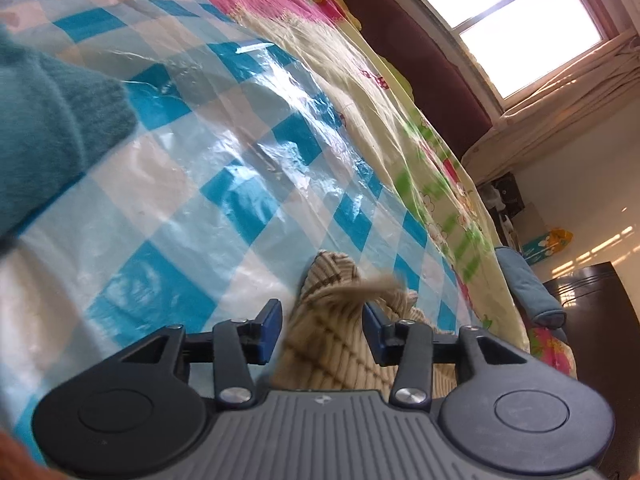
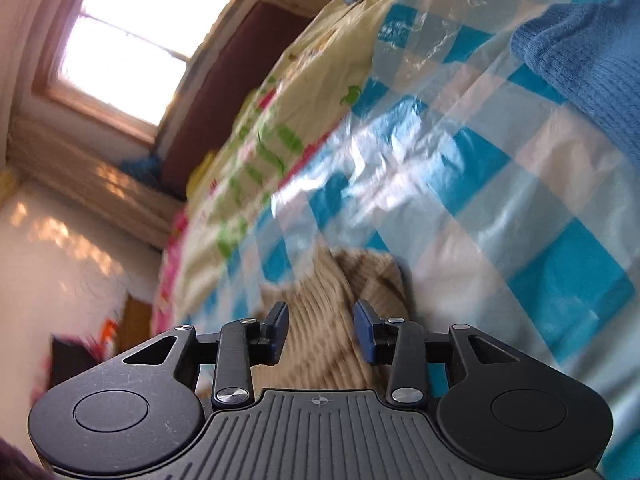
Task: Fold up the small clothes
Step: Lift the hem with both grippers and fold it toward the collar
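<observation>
The left gripper stands partly open, its 2 blue pads apart from the beige ribbed garment lying between and below them. The right gripper is likewise partly open over the same beige cloth; the blur makes contact hard to judge, though its pads seem clear. The garment rests on a blue-and-white checked plastic sheet covering the bed. A blue knitted piece lies further off.
</observation>
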### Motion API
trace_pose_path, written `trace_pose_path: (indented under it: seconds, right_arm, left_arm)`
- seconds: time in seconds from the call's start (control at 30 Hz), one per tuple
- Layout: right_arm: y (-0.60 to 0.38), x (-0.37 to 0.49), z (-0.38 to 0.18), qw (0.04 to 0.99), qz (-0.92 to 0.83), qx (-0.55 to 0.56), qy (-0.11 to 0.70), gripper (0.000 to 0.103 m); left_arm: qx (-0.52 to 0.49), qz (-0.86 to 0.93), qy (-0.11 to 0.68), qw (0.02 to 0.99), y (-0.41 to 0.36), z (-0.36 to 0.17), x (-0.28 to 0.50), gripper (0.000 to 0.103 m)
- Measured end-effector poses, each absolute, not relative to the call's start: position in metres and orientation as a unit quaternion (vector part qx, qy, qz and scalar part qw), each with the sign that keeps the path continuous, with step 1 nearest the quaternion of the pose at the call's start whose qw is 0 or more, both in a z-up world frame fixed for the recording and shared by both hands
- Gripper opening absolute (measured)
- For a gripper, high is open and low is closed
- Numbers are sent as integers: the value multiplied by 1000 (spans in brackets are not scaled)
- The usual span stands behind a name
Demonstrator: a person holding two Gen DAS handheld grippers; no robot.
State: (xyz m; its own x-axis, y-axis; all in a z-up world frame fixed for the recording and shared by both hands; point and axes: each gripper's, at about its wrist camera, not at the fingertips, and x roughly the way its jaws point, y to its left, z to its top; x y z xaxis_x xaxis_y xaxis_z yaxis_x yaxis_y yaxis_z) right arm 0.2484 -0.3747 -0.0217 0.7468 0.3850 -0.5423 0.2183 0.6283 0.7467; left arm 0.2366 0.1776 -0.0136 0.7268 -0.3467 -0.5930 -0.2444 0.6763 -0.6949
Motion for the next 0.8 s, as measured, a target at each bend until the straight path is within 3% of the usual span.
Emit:
trace_pose_path:
  seconds: [0.13,0.3,0.37,0.4,0.47,0.5,0.8]
  right_arm:
    - [-357,225,-33,839,59,364,400,37]
    - [-341,210,-33,854,66,317,407,36]
    - [-337,211,-26,856,71,307,409,31]
    - [-336,210,-23,859,74,301,408,24]
    - [-336,209,-19,863,67,288,410,12]
    - [-339,208,-19,862,59,290,411,9]
    - [-370,193,-44,848,20,327,416,6]
  left_arm:
    - [-389,-35,385,836,181,-16,204,56]
    - [-353,-51,417,836,160,-28,178,56]
    - [-337,-60,416,842,149,-27,175,56]
    - [-332,-62,416,844,144,-27,174,53]
    - [-321,-65,425,844,136,-28,176,28]
    - [-314,-60,431,844,134,-29,178,22]
    - [-307,-51,453,835,134,-40,178,18]
